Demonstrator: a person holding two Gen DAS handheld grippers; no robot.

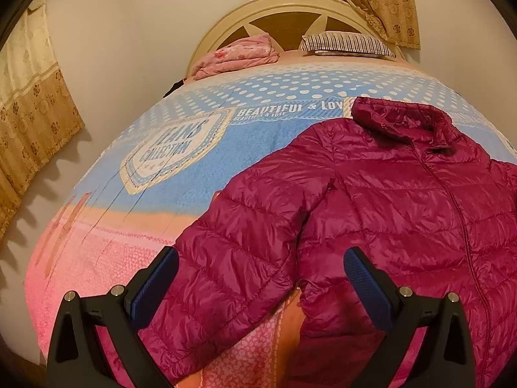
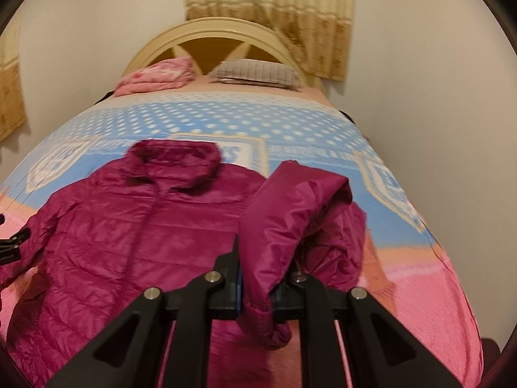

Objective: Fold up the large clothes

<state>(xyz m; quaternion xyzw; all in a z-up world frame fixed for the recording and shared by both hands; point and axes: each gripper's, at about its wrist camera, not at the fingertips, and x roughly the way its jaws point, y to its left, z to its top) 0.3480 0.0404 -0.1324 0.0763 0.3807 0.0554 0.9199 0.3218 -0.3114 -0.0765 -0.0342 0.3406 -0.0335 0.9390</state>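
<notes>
A magenta quilted puffer jacket (image 1: 387, 200) lies front up on the bed, collar toward the headboard, zipper closed. My left gripper (image 1: 261, 278) is open, its blue-padded fingers (image 1: 155, 284) hovering over the jacket's left sleeve (image 1: 226, 258) without gripping it. In the right wrist view the jacket (image 2: 129, 232) spreads to the left. My right gripper (image 2: 258, 278) is shut on the jacket's right sleeve (image 2: 284, 220), which is lifted off the bed and drapes over the fingers. The left gripper's edge (image 2: 13, 242) shows at the far left.
The bed's blanket (image 1: 161, 177) is blue with white dots and lettering, pink near me. A folded pink quilt (image 1: 239, 55) and a striped pillow (image 1: 345, 45) lie by the cream headboard (image 1: 290, 9). Walls and curtains (image 1: 29, 113) flank the bed.
</notes>
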